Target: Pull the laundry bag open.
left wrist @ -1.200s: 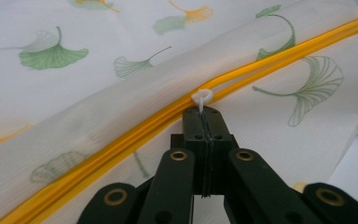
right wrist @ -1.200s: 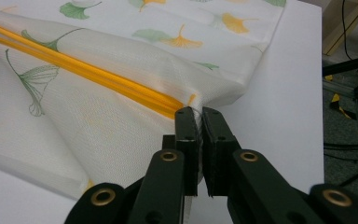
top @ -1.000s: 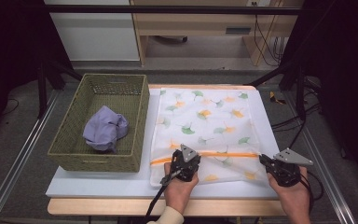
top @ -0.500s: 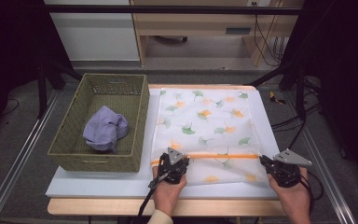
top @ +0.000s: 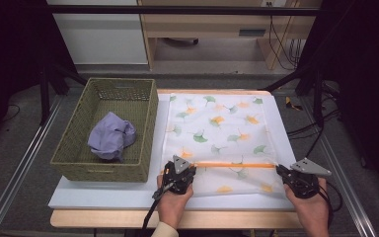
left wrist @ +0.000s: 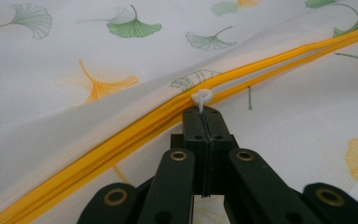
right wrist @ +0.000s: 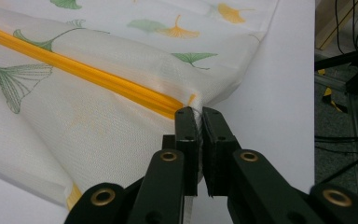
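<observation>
Laundry bag [top: 220,138] with leaf print lies flat on the table [top: 103,192]; left gripper [left wrist: 204,116] pinches its white zipper pull [left wrist: 201,97]; right gripper [right wrist: 196,122] clamps the bag's corner beside the orange zipper [right wrist: 88,74].

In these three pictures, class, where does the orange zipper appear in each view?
High view: orange zipper, a horizontal line across the bag's near part.
Left gripper view: diagonal, lower left to upper right.
Right gripper view: from upper left down to the fingers.
Shared landmark: ginkgo-leaf print.
</observation>
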The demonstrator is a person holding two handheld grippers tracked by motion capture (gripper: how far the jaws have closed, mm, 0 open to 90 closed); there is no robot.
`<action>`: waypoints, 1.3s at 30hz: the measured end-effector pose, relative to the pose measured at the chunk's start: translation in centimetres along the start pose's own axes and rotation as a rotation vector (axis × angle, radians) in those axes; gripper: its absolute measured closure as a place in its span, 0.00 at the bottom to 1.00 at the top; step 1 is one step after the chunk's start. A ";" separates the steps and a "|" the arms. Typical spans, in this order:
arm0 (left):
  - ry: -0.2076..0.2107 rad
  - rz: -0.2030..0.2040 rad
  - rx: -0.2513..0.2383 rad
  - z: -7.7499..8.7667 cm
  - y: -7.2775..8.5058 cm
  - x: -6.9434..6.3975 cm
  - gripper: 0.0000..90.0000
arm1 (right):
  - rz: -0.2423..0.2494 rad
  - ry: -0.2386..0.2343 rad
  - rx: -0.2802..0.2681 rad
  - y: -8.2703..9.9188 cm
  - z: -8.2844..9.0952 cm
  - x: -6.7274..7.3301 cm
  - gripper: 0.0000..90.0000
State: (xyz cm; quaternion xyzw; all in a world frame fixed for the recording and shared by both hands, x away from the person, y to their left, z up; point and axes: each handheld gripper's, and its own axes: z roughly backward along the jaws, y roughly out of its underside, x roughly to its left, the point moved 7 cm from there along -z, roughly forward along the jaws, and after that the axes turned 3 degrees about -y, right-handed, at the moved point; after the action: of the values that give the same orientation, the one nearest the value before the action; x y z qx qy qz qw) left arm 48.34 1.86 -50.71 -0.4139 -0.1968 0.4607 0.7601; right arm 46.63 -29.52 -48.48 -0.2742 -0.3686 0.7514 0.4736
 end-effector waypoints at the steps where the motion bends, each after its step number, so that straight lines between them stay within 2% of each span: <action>1: -0.002 0.002 0.000 0.0 0.0 0.1 1.00 | -0.001 0.002 0.000 0.0 0.0 -0.1 0.96; 14: -0.007 0.011 0.002 -0.1 0.3 0.5 1.00 | -0.001 0.003 0.002 0.1 0.1 -0.2 0.96; 19: -0.001 0.021 -0.001 0.0 0.4 0.5 1.00 | -0.002 0.003 0.001 0.1 0.1 -0.3 0.96; 20: 0.006 0.034 -0.002 0.0 0.5 0.5 1.00 | -0.002 0.003 0.001 0.1 0.1 -0.3 0.96; 22: 0.000 0.028 -0.002 0.0 0.5 0.6 1.00 | -0.004 0.004 0.002 0.1 0.2 -0.3 0.96; 29: 0.003 0.043 -0.003 0.2 0.8 1.2 1.00 | -0.007 0.008 0.003 0.2 0.3 -0.5 0.96; 31: 0.003 0.048 -0.003 0.3 0.8 1.3 1.00 | 0.006 0.027 0.013 0.3 0.2 -0.6 0.96; 39: -0.010 0.037 -0.010 0.4 0.8 1.5 1.00 | 0.002 0.025 0.011 0.3 0.3 -0.6 0.96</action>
State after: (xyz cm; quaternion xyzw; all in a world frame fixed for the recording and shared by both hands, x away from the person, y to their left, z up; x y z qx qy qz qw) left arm 48.37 3.47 -51.25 -0.4189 -0.1950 0.4757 0.7485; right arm 46.52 -30.24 -48.57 -0.2812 -0.3581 0.7505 0.4790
